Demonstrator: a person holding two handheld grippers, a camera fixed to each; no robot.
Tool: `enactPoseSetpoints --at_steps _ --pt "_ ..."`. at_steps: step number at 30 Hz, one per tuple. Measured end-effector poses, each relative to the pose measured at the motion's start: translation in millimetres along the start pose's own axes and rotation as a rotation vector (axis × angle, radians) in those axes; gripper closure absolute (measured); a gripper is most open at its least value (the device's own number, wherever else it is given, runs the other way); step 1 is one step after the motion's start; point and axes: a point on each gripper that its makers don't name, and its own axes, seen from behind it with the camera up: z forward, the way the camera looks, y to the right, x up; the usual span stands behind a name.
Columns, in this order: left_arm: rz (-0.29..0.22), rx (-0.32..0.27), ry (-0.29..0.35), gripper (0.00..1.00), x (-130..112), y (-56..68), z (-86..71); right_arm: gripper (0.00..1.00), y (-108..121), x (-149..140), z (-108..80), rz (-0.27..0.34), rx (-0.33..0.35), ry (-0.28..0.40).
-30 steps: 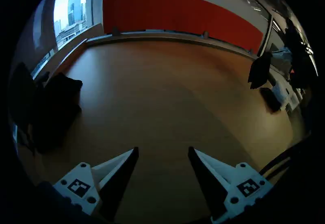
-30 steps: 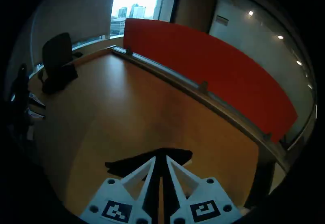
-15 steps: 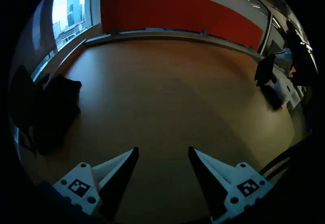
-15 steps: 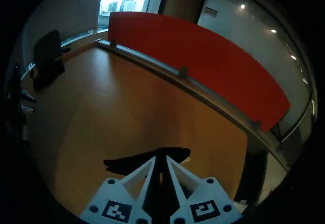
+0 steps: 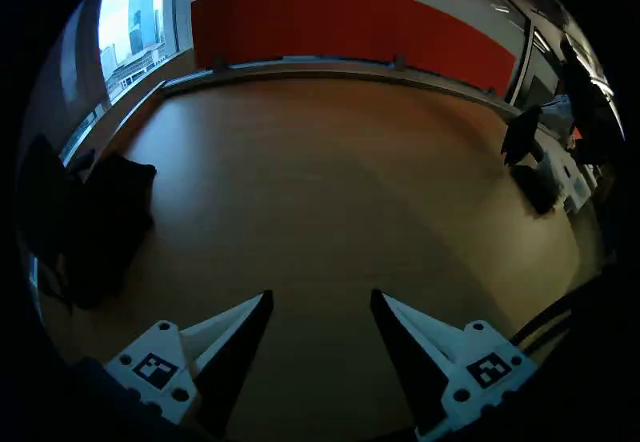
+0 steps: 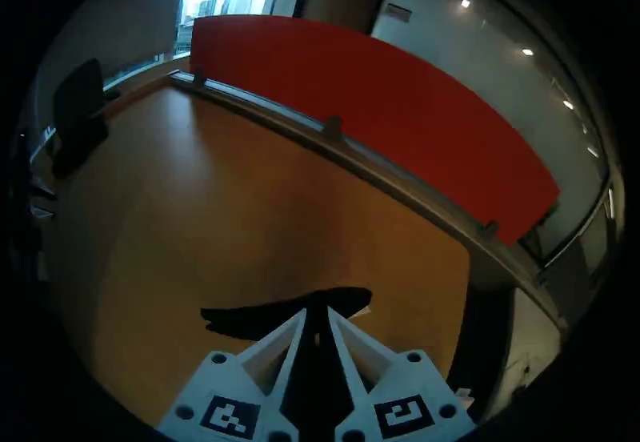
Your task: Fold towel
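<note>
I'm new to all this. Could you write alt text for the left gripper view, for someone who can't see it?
An open left gripper, its two white fingers spread apart, is over a wide wooden table. A red partition runs along the table's far edge, with a dark chair at the left and a window showing city towers.

Left gripper view taken along the left gripper [image 5: 320,302] from above a wooden table [image 5: 320,170], tilted downward, red partition [image 5: 352,14] squarely faced, right gripper view taken along the right gripper [image 6: 318,314], partition met obliquely, table, partition and window [image 5: 132,18] at upper left shared.
</note>
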Motion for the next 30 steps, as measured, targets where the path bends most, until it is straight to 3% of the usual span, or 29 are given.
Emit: enactPoseSetpoints --at_steps 18,30 --pt "0.02 0.005 0.002 0.1 3.4 2.6 -2.8 0.96 10.8 -35.8 -4.5 0.038 -0.025 -0.039" --pt "0.034 -0.004 0.0 0.1 4.2 7.5 -2.8 0.96 19.3 -107.4 -28.0 0.134 -0.068 -0.106"
